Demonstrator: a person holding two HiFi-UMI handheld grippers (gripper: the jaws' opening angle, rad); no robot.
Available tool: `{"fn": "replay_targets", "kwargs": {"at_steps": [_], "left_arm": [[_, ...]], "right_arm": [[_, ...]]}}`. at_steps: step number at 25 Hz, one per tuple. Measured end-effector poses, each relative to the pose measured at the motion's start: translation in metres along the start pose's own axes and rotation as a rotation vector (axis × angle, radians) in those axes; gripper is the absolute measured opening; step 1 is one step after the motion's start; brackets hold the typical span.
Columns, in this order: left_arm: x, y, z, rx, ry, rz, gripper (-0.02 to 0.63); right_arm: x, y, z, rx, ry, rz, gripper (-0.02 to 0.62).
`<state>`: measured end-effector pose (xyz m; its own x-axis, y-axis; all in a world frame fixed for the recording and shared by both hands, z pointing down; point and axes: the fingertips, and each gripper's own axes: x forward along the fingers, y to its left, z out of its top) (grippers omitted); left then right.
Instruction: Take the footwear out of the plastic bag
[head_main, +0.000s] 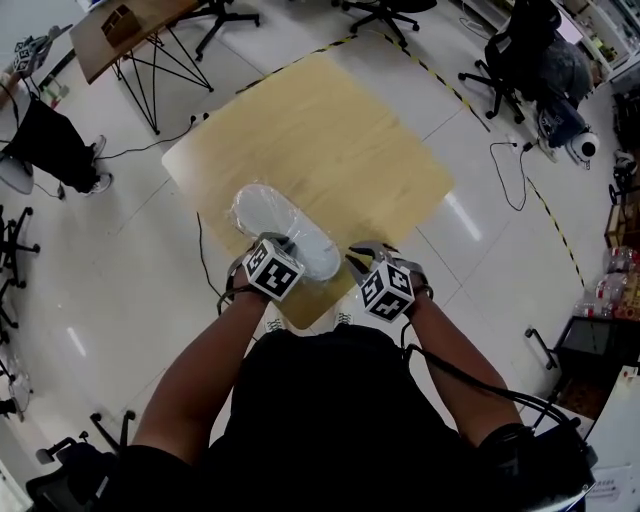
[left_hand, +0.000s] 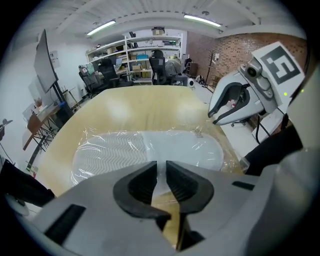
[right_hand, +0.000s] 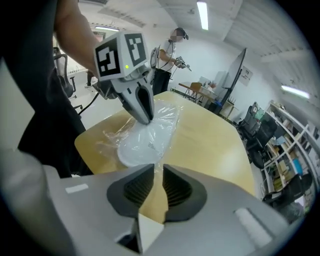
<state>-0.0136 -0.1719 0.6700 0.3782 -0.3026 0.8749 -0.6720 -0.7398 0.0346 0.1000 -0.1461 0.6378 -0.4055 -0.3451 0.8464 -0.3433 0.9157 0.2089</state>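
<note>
A white slipper (head_main: 283, 228) lies sealed in a clear plastic bag (left_hand: 100, 150) near the front edge of the yellow wooden table (head_main: 340, 150). My left gripper (head_main: 277, 247) is at the slipper's near end. Its jaws (left_hand: 161, 167) stand narrow with the bag's film pinched between the pads. From the right gripper view, the left gripper (right_hand: 144, 116) has its tips down on the bag (right_hand: 150, 135). My right gripper (head_main: 362, 258) hovers beside the bag's right edge, jaws (right_hand: 158, 172) slightly apart, with bare table showing through the gap. It also shows in the left gripper view (left_hand: 214, 116).
Office chairs (head_main: 505, 60) and a second desk (head_main: 120, 35) stand around the table. Cables (head_main: 515, 180) and yellow-black tape (head_main: 555, 215) run across the floor. A person (right_hand: 167, 60) stands beyond the table's far side. Shelves (left_hand: 135, 55) line the back wall.
</note>
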Motion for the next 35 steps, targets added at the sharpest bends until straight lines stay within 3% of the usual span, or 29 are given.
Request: {"fn": "replay_targets", "kwargs": {"at_steps": [5,11,15,18,20,22,26,32,35], "left_arm": [[0.000,0.003,-0.001,-0.005,0.011,-0.008,0.058],[-0.001,0.003,0.000,-0.021,0.010,-0.027,0.054],[-0.002,0.004,0.000,-0.021,0.009,-0.032,0.054],[-0.001,0.003,0.000,-0.029,0.006,-0.040,0.052],[-0.002,0.004,0.000,-0.034,0.001,-0.038,0.051],[-0.002,0.005,0.000,-0.033,-0.004,-0.033,0.051],[0.000,0.002,0.001,-0.044,0.000,-0.056,0.048],[-0.001,0.006,0.002,-0.081,-0.027,-0.061,0.025],[-0.001,0.007,0.002,-0.079,-0.036,-0.060,0.025]], "right_arm": [[-0.009,0.009,0.002,-0.044,-0.013,-0.007,0.031],[-0.022,0.012,-0.020,-0.014,0.003,-0.040,0.032],[-0.040,-0.003,-0.054,0.129,0.059,-0.116,0.038],[-0.063,-0.014,-0.029,0.254,-0.023,-0.180,0.040],[-0.061,-0.006,0.007,0.280,-0.130,-0.129,0.038],[-0.039,0.011,0.027,0.285,-0.160,-0.039,0.043],[0.012,0.046,-0.002,0.226,-0.023,0.069,0.044],[0.001,0.058,-0.052,0.311,0.046,0.071,0.040],[-0.013,0.053,-0.049,0.412,0.041,0.067,0.038]]}}
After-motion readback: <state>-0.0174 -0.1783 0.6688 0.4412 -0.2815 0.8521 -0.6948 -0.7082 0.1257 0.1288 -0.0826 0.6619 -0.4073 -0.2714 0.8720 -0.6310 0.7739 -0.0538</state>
